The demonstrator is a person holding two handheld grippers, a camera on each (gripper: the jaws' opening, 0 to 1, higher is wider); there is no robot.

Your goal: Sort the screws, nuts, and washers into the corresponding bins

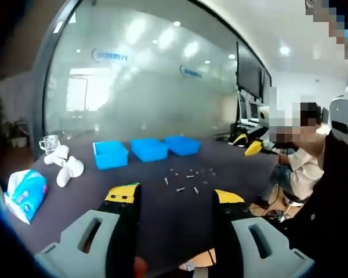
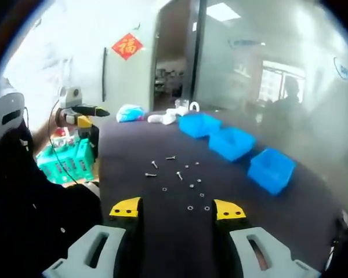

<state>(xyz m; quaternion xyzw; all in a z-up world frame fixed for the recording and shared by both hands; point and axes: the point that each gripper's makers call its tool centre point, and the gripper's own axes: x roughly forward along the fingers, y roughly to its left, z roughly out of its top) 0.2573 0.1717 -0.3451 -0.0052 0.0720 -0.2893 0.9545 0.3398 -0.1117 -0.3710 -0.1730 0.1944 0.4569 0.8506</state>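
The left tongs (image 1: pixel 175 197) stand apart in the left gripper view, with nothing between the two yellow-tipped jaws. They hang over the near edge of a dark table (image 1: pixel 162 220). Beyond the tips, near the middle of the table, lies a small scatter of screws, nuts and washers (image 1: pixel 188 176); they are too small here to tell one kind from another. Farther back, three blue bins (image 1: pixel 148 149) stand in a row, close beside each other. To the left of the bins there are some white objects (image 1: pixel 64 168) and a clear glass cup (image 1: pixel 49 142), and near the left edge lies a blue and white packet (image 1: pixel 24 194). Behind the table there is a frosted glass wall (image 1: pixel 145 87). At the right side a person (image 1: pixel 304 165) sits at the table.

In the right gripper view the right tongs (image 2: pixel 177 209) are also apart and hold nothing. The loose parts (image 2: pixel 180 176) lie just beyond the tips on the dark table (image 2: pixel 162 243): a few screws (image 2: pixel 154 164) farther off, some small rings (image 2: pixel 190 207) nearer. The three blue bins (image 2: pixel 232 143) stand in a diagonal row on the right, well apart from the parts. At the left another pair of yellow and black tongs (image 2: pixel 81 113) shows beside a green crate (image 2: pixel 69 162).
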